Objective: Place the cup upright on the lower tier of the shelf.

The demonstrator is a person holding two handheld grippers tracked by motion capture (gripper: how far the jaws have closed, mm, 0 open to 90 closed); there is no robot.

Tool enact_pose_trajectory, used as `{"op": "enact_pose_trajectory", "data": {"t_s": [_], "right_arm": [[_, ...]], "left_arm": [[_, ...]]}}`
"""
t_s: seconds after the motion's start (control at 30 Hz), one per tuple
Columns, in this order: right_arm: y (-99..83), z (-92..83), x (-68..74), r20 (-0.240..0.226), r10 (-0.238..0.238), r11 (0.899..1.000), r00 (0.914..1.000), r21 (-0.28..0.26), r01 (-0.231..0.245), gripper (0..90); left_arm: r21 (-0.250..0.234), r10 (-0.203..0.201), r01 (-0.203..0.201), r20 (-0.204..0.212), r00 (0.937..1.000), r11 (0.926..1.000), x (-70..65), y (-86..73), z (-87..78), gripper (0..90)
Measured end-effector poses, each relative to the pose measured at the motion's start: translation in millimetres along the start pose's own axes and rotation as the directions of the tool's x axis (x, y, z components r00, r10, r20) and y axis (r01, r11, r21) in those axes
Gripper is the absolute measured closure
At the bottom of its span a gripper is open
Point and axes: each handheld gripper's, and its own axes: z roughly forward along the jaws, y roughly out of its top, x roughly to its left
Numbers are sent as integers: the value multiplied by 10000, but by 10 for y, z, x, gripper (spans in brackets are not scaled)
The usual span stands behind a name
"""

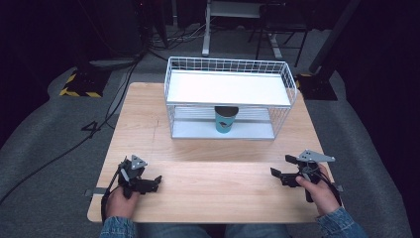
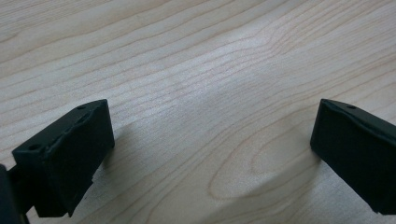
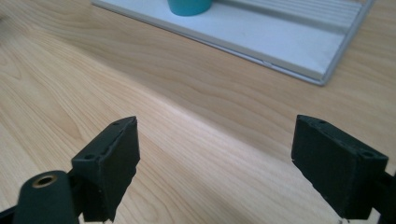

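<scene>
Teal cup (image 1: 224, 120): I am seeing it standing at 12 o'clock, inside the wire rack (image 1: 229, 98).
Left gripper (image 1: 156, 182): sitting wide open, holding nothing.
Right gripper (image 1: 281, 166): sitting wide open, holding nothing.

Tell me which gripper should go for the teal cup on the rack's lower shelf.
Right, by a slim margin. The right gripper is open and its view already faces the teal cup on the wire rack. The left gripper, also open, points across the table, not toward the rack.
</scene>
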Motion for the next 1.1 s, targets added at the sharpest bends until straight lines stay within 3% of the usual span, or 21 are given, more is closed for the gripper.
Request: {"op": "enact_pose_trajectory", "data": {"t_s": [0.3, 0.53, 0.63, 0.8, 1.1], "right_arm": [[-282, 34, -166, 433, 384, 9989, 9983, 236, -395, 162], [-441, 61, -272, 472, 626, 9931, 9969, 961, -669, 162], [-451, 46, -277, 538, 432, 9933, 9976, 1048, -487, 161], [-463, 48, -261, 936, -443, 9897, 9946, 1398, 309, 151], [-462, 48, -269, 867, -430, 9893, 9953, 1427, 303, 142]], "left_arm": [[-5, -3, 3, 7, 10000, 10000, 0, 0, 1, 1], [0, 1, -1, 7, 10000, 10000, 0, 0, 0, 1], [-3, -3, 3, 7, 10000, 10000, 0, 0, 0, 1], [-1, -2, 2, 7, 10000, 10000, 0, 0, 0, 1], [-20, 1, -1, -14, 10000, 10000, -1, -1, 2, 1]]}}
